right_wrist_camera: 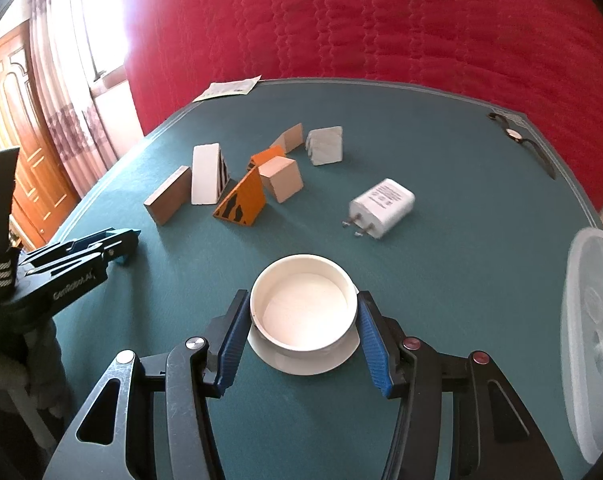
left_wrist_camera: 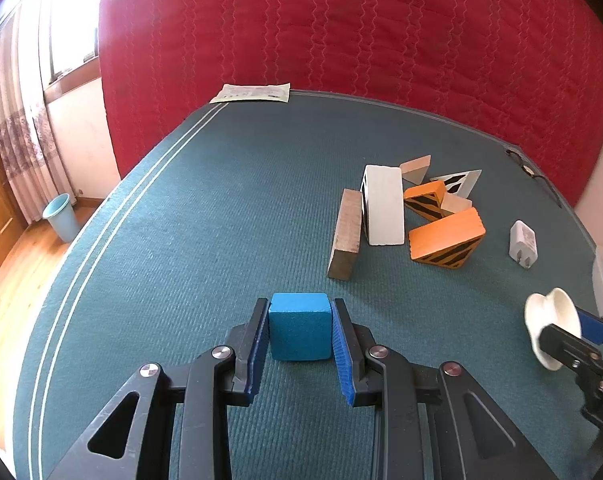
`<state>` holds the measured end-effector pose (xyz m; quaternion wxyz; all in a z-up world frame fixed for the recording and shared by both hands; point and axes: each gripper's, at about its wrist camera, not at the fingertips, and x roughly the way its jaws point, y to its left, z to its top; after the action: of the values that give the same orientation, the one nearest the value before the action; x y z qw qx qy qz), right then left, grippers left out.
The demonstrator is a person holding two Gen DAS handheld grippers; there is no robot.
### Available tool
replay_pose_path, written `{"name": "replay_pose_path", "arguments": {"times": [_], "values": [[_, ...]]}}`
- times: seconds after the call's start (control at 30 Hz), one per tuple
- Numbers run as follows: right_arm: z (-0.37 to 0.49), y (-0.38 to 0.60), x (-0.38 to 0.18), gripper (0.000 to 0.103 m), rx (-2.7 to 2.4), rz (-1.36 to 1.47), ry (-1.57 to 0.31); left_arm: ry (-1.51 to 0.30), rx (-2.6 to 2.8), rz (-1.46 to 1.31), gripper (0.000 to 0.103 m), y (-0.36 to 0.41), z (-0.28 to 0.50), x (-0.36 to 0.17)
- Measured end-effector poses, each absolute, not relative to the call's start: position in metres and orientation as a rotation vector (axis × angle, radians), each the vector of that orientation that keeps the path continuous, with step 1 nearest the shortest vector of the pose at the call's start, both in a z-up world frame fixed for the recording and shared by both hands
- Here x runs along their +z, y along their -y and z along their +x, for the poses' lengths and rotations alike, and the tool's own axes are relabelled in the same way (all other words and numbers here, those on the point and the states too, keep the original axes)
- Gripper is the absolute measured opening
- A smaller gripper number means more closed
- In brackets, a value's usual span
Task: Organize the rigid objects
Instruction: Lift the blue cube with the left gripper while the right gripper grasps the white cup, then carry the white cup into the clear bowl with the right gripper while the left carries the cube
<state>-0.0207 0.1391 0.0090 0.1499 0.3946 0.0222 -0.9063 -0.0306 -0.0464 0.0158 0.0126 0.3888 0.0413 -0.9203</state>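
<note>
While the red quilted cover (left_wrist_camera: 381, 32) fills the background, we see the green table (left_wrist_camera: 205, 208) as the working surface in both wrist views. On its right edge, in the right wrist view, a translucent plastic lid (right_wrist_camera: 593, 344) is partly cut off by the frame. We note the left gripper (left_wrist_camera: 300, 326) with its blue pads pressed against both sides of a blue cube (left_wrist_camera: 299, 326), which sits on the table surface; the cube is held. We note the right gripper (right_wrist_camera: 303, 316) with its pads against both sides of a white cup (right_wrist_camera: 303, 308), which stands upright on a white saucer (right_wrist_camera: 301, 360) on the table; we read the cup as gripped. Beyond both grippers lies a loose cluster of blocks: a white wedge block (left_wrist_camera: 383, 206) leaning beside a brown wooden plank (left_wrist_camera: 346, 234), an orange striped wedge (left_wrist_camera: 445, 240), a second, smaller orange striped block (left_wrist_camera: 425, 198), a pale wooden cube (right_wrist_camera: 282, 179), and a grey wedge (right_wrist_camera: 325, 146). A white charger plug (right_wrist_camera: 383, 208) lies apart to the right of the cluster, prongs toward the cup. At the far right edge rests a wristwatch (right_wrist_camera: 515, 136), and at the far left corner a paper leaflet (left_wrist_camera: 253, 93).
</note>
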Motion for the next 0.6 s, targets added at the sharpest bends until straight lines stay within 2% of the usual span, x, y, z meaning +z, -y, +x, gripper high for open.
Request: {"name": "replay_pose_path", "arguments": {"times": [0.6], "values": [[0.009,-0.216,0.031,0.054,-2.723,1.056,0.030,-0.122,-2.929,1.204,0.031,0.013,-0.013,0.032]]}}
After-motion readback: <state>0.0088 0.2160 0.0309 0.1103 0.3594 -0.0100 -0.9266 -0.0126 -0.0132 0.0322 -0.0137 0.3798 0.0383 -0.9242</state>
